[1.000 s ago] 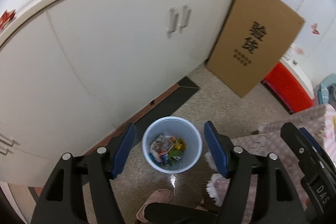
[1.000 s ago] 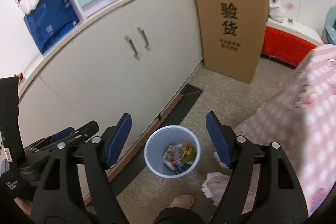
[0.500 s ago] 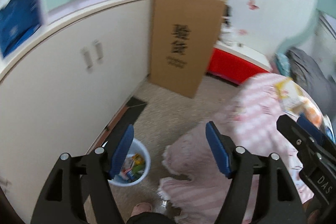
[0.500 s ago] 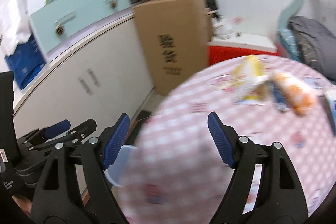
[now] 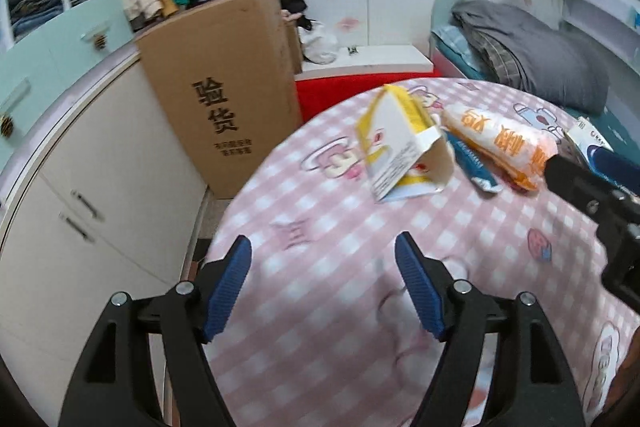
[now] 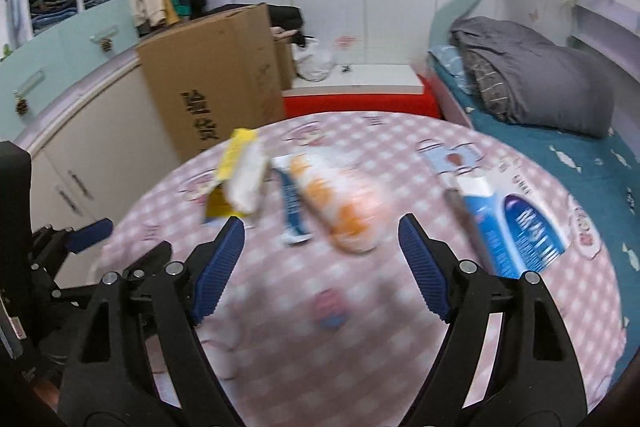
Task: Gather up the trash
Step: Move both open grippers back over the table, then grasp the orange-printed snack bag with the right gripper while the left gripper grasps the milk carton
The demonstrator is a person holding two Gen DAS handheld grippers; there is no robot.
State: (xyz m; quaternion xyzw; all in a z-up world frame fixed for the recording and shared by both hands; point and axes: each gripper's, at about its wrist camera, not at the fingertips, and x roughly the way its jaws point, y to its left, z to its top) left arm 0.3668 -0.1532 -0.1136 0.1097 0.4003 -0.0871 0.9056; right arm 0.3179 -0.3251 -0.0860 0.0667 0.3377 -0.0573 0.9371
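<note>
Trash lies on a round table with a pink checked cloth (image 5: 328,227) (image 6: 360,307). A yellow and white carton (image 5: 400,151) (image 6: 240,179) lies at the far left, then a blue wrapper (image 5: 472,163) (image 6: 294,211) and an orange and white bag (image 5: 500,139) (image 6: 340,203). A blue and white box (image 6: 516,223) lies at the right. My left gripper (image 5: 323,277) is open and empty above the cloth, short of the carton. My right gripper (image 6: 321,259) is open and empty, just short of the orange bag. The trash bin is out of view.
A tall cardboard box (image 5: 228,95) (image 6: 216,83) leans on white cabinets (image 5: 100,195) left of the table. A red bench (image 6: 356,103) stands behind. A bed with a grey blanket (image 6: 532,79) is at the right.
Both grippers have swung up and right from the blue bin on the floor to the table top. The trash on the cloth has come into view. Both stay open.
</note>
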